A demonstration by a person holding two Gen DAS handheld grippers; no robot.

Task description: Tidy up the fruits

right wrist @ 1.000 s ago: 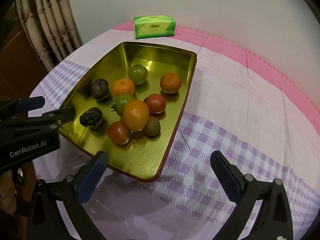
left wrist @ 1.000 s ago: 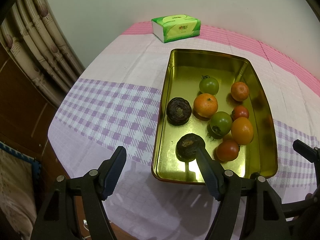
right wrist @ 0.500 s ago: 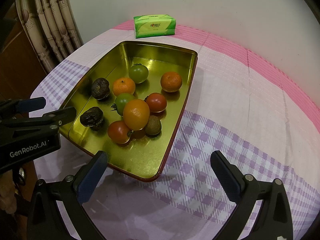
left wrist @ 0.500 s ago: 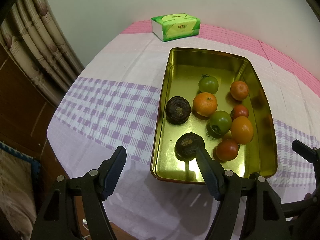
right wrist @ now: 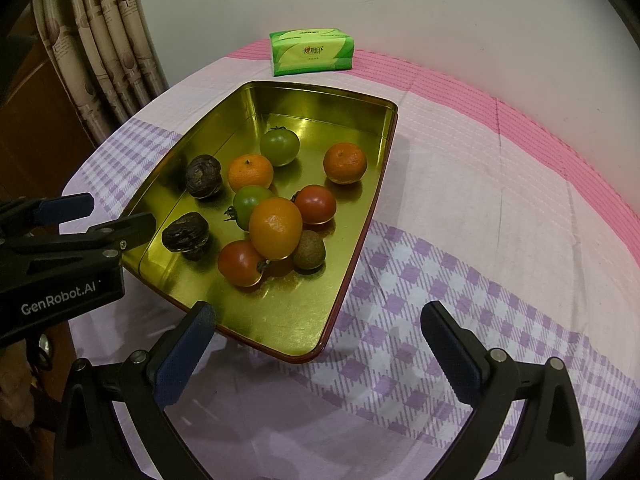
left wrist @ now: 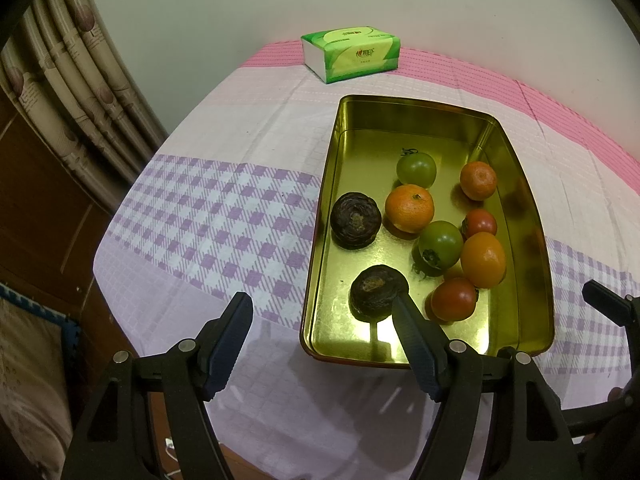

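A: What stands nearest the cameras?

B: Two black plastic tools with ribbed blue pads. The left gripper (left wrist: 322,312) has its fingers apart, with nothing between them, over the checked cloth at the tray's near left corner. The right gripper (right wrist: 316,320) also has its fingers spread wide and empty, above the tray's near right corner.

A: What surface lies beneath?

B: A woven tablecloth (right wrist: 460,208), lilac-and-white check near, plain pale pink farther on, with a deeper pink ribbed band at the far edge.

A: And the container?

B: A shallow rectangular metal tray (left wrist: 532,240), glossy gold inside, with rounded corners and a thin red outer rim. All the fruit lies in it.

A: List the contents, near to far.

B: A red tomato (right wrist: 240,263) and a small rough brown fruit (right wrist: 309,249); a dark wrinkled fruit (right wrist: 185,231) to the left; a smooth orange (right wrist: 275,227) resting against both tomatoes beside it; a green tomato (right wrist: 248,204) and a second red tomato (right wrist: 316,204); a second dark wrinkled fruit (right wrist: 203,175); a dimpled tangerine (right wrist: 250,172); another tangerine (right wrist: 345,162) to the right, apart; and a second green tomato (right wrist: 279,146), farthest.

A: Beyond the tray?

B: A green soft pack of tissues (right wrist: 312,53) on the pink band near a plain wall, with pleated patterned curtains (right wrist: 108,48) to the left.
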